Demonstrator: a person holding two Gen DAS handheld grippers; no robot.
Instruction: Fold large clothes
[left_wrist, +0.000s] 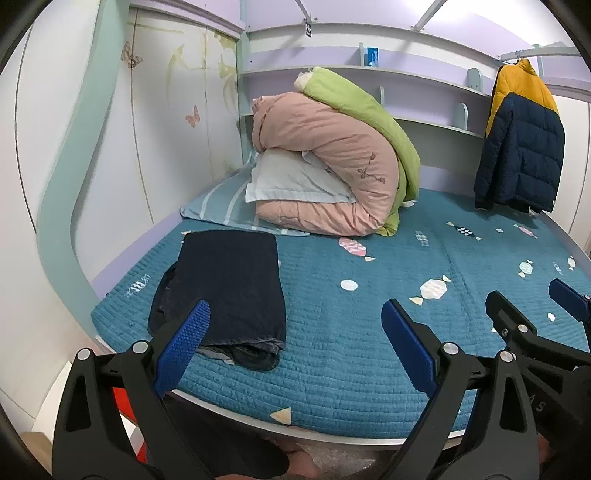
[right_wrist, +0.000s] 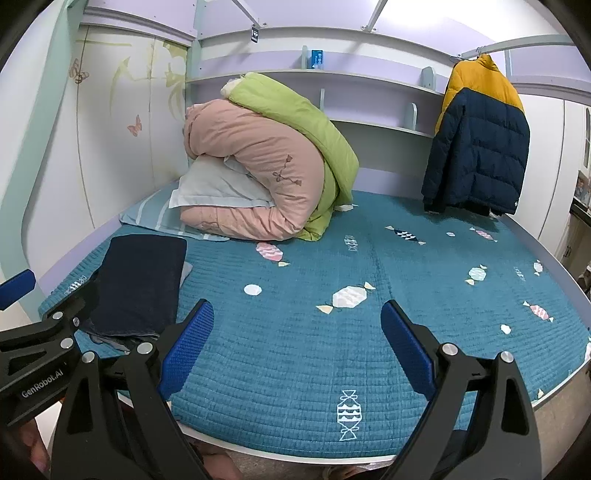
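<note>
Dark navy folded trousers lie flat on the left part of the teal bed cover; the right wrist view has the same trousers at its left. My left gripper hovers open over the bed's front edge, its left pad just before the trousers' near end, nothing between the fingers. My right gripper is open too, above bare cover to the right. Each gripper shows in the other's view: the right gripper at the right edge, the left gripper at the left.
A rolled pink and green duvet on pillows fills the bed's head. A yellow and navy puffer jacket hangs from a rail at the back right. White wardrobe doors line the left side; shelves run along the back wall.
</note>
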